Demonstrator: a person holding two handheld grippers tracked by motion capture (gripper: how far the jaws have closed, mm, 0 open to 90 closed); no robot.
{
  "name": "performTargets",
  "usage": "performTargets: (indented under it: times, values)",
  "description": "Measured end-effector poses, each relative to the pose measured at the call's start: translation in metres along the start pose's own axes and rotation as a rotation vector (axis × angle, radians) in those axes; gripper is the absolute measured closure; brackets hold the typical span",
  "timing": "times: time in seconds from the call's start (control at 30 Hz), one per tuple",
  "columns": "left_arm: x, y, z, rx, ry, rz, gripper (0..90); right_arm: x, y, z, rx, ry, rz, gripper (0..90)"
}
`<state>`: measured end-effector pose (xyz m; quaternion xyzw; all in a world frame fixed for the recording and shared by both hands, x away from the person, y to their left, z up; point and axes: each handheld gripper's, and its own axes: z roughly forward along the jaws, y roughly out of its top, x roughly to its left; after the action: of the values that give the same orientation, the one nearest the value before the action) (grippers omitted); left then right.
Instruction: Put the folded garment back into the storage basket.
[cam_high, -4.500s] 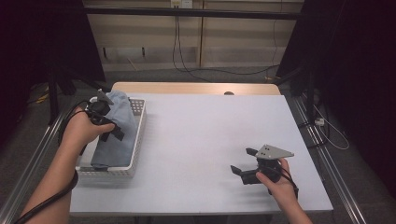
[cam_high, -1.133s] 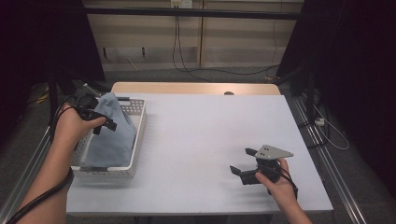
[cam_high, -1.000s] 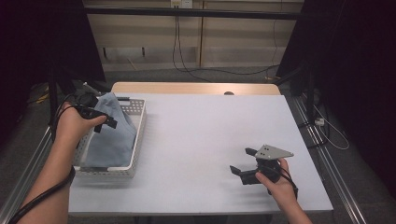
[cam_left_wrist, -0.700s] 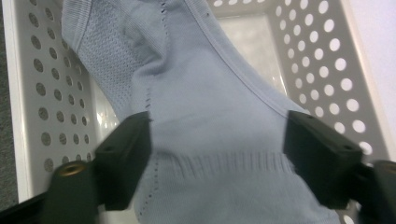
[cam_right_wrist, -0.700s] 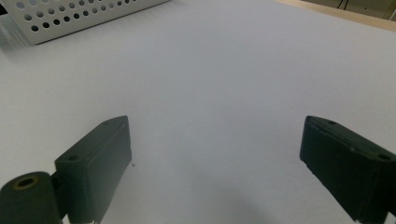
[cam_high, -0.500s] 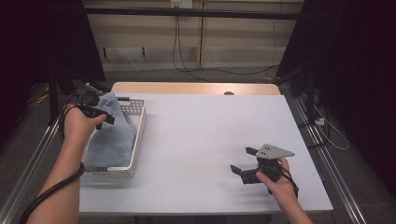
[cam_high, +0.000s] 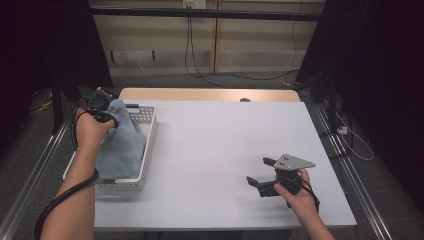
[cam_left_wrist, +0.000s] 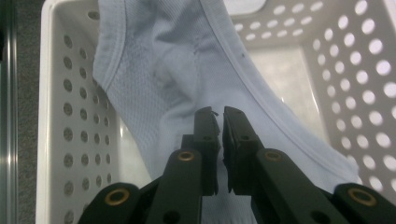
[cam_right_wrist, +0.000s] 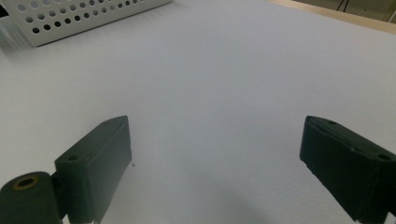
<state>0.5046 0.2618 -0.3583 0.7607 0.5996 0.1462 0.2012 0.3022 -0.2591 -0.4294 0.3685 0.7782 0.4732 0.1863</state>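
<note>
A light blue garment (cam_high: 122, 145) lies in a white perforated basket (cam_high: 148, 150) at the table's left edge, drawn up to a peak at its far end. My left gripper (cam_high: 112, 111) is at that peak. In the left gripper view its jaws have just been closing, and my left gripper (cam_left_wrist: 219, 116) is now shut, with a fold of the garment (cam_left_wrist: 187, 70) between the tips above the basket (cam_left_wrist: 70, 116). My right gripper (cam_high: 258, 171) rests low over the table's near right, open. The right gripper (cam_right_wrist: 219, 140) holds nothing between its wide-apart jaws.
The white table (cam_high: 225, 130) stretches between the basket and my right hand. A wooden strip (cam_high: 210, 94) runs along its far edge. Metal rails border both sides, and cables hang at the back wall. The basket's corner (cam_right_wrist: 84, 18) is far off in the right gripper view.
My left hand has dropped slightly over the basket's far end, and its forearm has swung inward. The garment stays peaked under it. The right hand has not moved.
</note>
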Motion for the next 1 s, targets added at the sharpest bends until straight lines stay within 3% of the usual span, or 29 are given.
performTargets:
  times: [0.17,0.3,0.6,1.0]
  values:
    - [-0.001,0.001,0.008,-0.038,0.021,-0.002,88.0,0.0,0.0,0.0,0.002,-0.001,-0.001,8.9]
    - [-0.003,0.001,0.017,-0.055,0.01,-0.002,89.0,0.001,0.001,0.0,0.0,-0.001,-0.004,8.9]
    - [-0.011,-0.004,0.031,-0.036,-0.005,0.014,87.9,0.001,0.001,0.0,-0.001,-0.002,-0.001,8.9]
    - [-0.011,-0.021,0.051,-0.011,-0.03,0.001,88.5,0.001,0.001,0.0,0.001,0.0,-0.002,8.9]
